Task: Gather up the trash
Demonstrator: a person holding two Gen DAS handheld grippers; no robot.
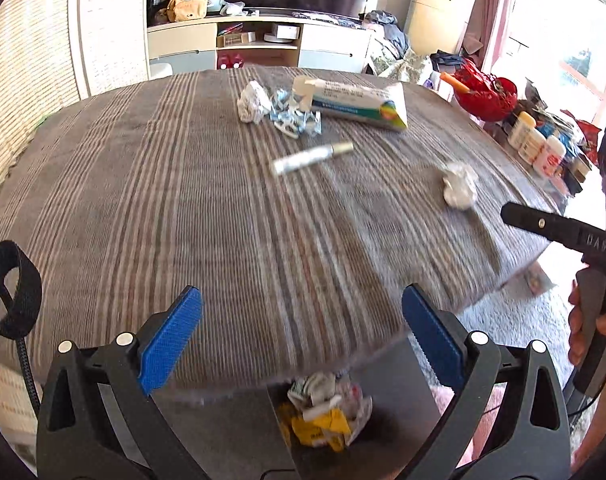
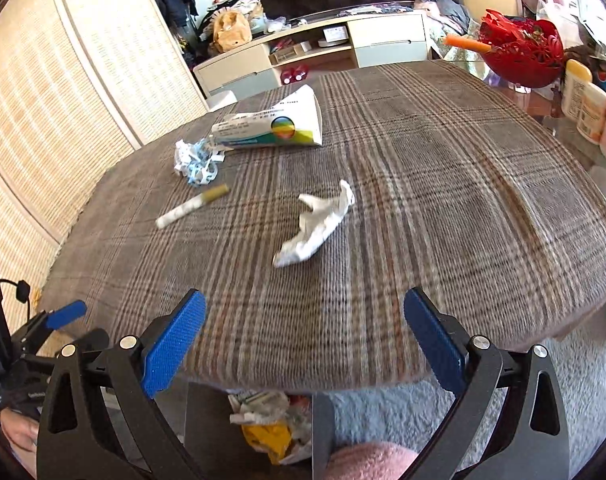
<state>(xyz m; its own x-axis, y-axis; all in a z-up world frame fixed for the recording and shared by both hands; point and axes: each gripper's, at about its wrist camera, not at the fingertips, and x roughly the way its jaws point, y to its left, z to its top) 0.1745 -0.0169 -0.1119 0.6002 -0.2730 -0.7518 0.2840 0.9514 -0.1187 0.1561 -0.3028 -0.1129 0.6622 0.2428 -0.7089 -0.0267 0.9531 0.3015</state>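
Both the left tongs point(image 1: 302, 336) and right tongs point(image 2: 304, 340) gape wide, empty, above the plaid worktop point(image 2: 423, 208). A crumpled tissue point(image 2: 317, 224) lies mid-cloth (pen point(image 2: 191, 205) nearby); the trash bin point(image 2: 263, 428) sits below the near edge.

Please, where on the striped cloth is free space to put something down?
The cloth is bare on the right, between the crumpled tissue and the red bowl, and along the near edge. The far left is crowded: paper box, shredded wrapper, small tube.
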